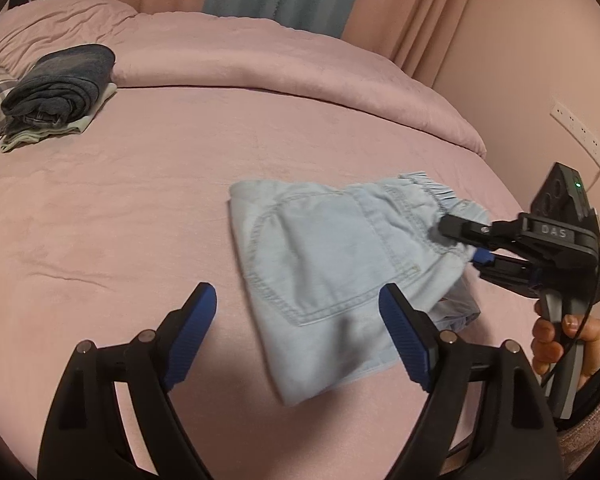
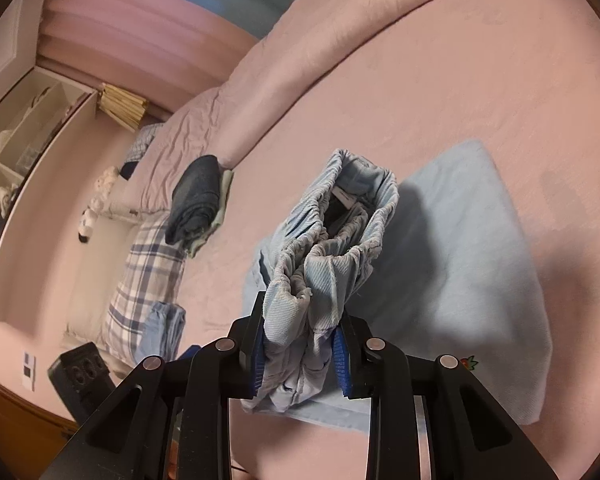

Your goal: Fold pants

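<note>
Light blue pants [image 1: 324, 276] lie folded on the pink bed, back pocket up, waistband at the right. My left gripper [image 1: 300, 336] is open and empty, hovering over the near edge of the pants. My right gripper [image 1: 466, 246] is shut on the elastic waistband and lifts it slightly off the bed. In the right wrist view the bunched waistband [image 2: 332, 240] is pinched between the blue pads of the right gripper [image 2: 300, 356], with the rest of the pants [image 2: 472, 280] flat on the bed beyond.
A stack of folded dark jeans and pale cloth [image 1: 60, 88] sits at the far left of the bed. A rolled pink duvet [image 1: 300, 64] runs along the back. A plaid pillow [image 2: 148, 276] and a wall socket strip [image 1: 580, 132] are nearby.
</note>
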A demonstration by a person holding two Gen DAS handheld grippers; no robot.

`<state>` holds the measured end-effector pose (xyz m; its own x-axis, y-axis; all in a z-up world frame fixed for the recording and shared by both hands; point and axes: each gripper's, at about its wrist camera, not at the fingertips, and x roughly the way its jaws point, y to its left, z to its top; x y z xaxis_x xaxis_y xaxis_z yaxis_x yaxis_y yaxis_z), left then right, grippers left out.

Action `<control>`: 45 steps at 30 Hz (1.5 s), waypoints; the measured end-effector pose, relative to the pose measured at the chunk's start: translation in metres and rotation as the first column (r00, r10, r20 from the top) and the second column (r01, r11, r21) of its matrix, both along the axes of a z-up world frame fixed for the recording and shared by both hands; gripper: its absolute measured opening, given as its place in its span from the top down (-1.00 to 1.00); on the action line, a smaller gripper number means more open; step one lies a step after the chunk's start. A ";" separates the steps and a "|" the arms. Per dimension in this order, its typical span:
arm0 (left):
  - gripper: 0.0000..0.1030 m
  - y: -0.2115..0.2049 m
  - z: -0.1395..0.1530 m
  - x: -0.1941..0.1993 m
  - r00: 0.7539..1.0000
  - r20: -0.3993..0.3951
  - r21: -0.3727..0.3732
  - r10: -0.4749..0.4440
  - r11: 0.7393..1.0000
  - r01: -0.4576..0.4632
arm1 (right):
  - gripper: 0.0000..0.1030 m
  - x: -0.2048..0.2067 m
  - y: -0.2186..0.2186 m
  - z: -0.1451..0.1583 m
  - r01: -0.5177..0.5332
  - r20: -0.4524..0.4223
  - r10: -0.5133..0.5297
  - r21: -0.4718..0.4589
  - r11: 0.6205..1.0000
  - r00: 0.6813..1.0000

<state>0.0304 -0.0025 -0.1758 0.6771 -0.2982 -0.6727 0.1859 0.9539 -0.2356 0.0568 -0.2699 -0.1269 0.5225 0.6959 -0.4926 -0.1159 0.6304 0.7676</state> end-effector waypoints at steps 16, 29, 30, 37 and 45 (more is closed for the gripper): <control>-0.63 0.003 -0.011 0.006 0.999 -0.035 0.014 0.025 1.000 -0.024 | 0.42 -0.014 -0.040 0.001 0.126 0.019 -0.127 0.009 0.992 0.992; -0.62 -0.015 -0.012 0.036 0.999 -0.045 0.081 0.005 0.997 -0.001 | 0.42 -0.006 -0.046 -0.055 0.090 -0.124 -0.086 0.028 0.996 0.988; -0.62 -0.019 -0.012 0.040 0.999 -0.044 0.090 0.000 0.996 0.004 | 0.42 -0.006 -0.045 -0.058 0.085 -0.136 -0.084 0.005 0.996 0.987; -0.62 -0.043 -0.015 0.059 0.998 -0.043 0.147 -0.050 0.988 0.056 | 0.17 -0.018 -0.038 -0.040 0.066 -0.107 -0.085 -0.175 0.982 0.991; -0.62 -0.055 -0.019 0.074 0.995 -0.030 0.195 -0.092 0.976 0.096 | -0.31 -0.040 -0.025 0.022 0.201 0.158 -0.135 -0.553 0.809 0.978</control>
